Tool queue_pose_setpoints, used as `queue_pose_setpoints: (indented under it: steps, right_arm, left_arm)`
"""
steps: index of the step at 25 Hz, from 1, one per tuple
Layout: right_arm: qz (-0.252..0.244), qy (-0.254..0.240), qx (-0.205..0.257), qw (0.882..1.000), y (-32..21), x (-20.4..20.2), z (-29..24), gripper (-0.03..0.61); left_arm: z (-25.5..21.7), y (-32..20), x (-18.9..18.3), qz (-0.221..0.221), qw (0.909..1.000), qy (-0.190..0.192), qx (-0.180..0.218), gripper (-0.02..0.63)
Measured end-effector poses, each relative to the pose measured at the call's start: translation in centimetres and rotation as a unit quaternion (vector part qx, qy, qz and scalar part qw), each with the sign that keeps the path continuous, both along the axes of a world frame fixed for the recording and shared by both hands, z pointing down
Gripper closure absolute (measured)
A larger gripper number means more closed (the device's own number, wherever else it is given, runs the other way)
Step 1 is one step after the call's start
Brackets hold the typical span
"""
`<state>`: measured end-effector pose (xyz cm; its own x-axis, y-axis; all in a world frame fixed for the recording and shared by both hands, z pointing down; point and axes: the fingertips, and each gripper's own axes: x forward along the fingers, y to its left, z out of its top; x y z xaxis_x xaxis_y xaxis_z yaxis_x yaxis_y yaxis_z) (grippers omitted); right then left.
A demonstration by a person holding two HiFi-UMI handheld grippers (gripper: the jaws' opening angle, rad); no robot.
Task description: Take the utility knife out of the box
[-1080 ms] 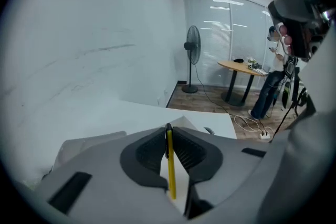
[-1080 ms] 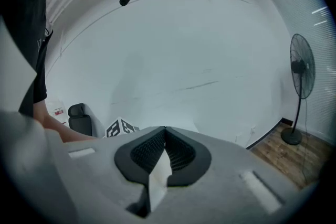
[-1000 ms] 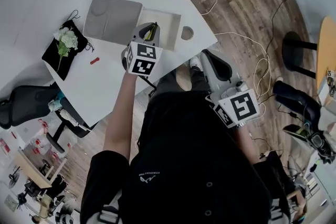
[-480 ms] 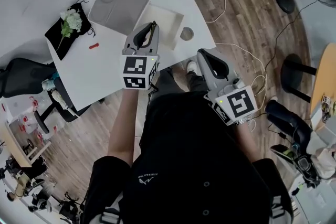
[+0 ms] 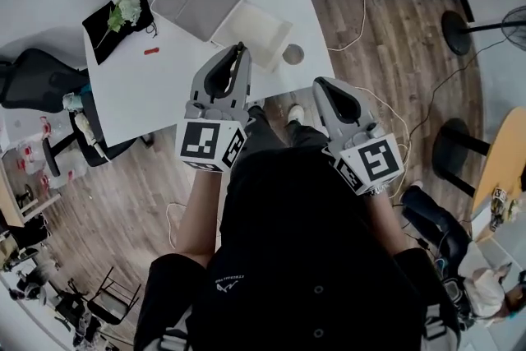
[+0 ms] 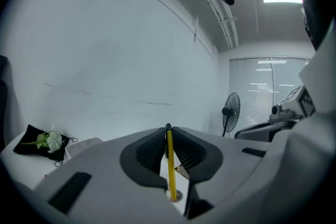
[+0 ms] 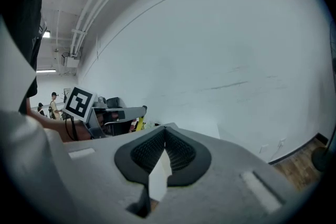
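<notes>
One step looks done. White tabletop [image 5: 148, 86], upper left, carries open box [image 5: 265, 30]. Left gripper [image 5: 238, 53], mid-frame: jaws clamped on yellow utility knife [image 5: 239, 66], seemingly clear of box. Right gripper [image 5: 322, 85]: jaws together, empty. Remaining: perhaps set-down.

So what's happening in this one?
A person works with two handheld grippers at a white table. The left gripper is clamped on the yellow utility knife and holds it in the air, out of the open box on the table. The right gripper is shut and empty, beside the table's edge.
</notes>
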<state>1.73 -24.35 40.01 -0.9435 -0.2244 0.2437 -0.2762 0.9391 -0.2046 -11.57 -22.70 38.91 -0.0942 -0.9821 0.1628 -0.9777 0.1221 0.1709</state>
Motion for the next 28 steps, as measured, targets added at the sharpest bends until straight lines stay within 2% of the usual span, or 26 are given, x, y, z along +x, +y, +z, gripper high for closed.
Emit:
queue_pose_setpoints:
  steps: [3, 11, 15, 28]
  right_arm:
    - [-0.022, -0.007, 0.004, 1.000, 0.0, 0.4, -0.1, 0.574]
    - [-0.067, -0.016, 0.010, 0.998, 0.9, 0.8, -0.1, 0.574]
    - [-0.084, -0.019, 0.016, 0.996, 1.5, 1.3, -0.3, 0.574]
    - [-0.118, -0.029, 0.021, 0.992, 1.9, 2.0, -0.3, 0.574]
  left_arm:
    - [-1.0, 1.7, 1.5, -0.014, 0.9998, -0.010, 0.007, 0.571]
    - [-1.3, 5.9, 4.6, -0.042, 0.9987, 0.020, 0.019, 0.571]
    - [-1.2, 7.2, 6.5, -0.044, 0.9987, 0.016, 0.018, 0.571]
    - [-1.3, 9.5, 8.8, -0.077, 0.9965, 0.017, 0.031, 0.571]
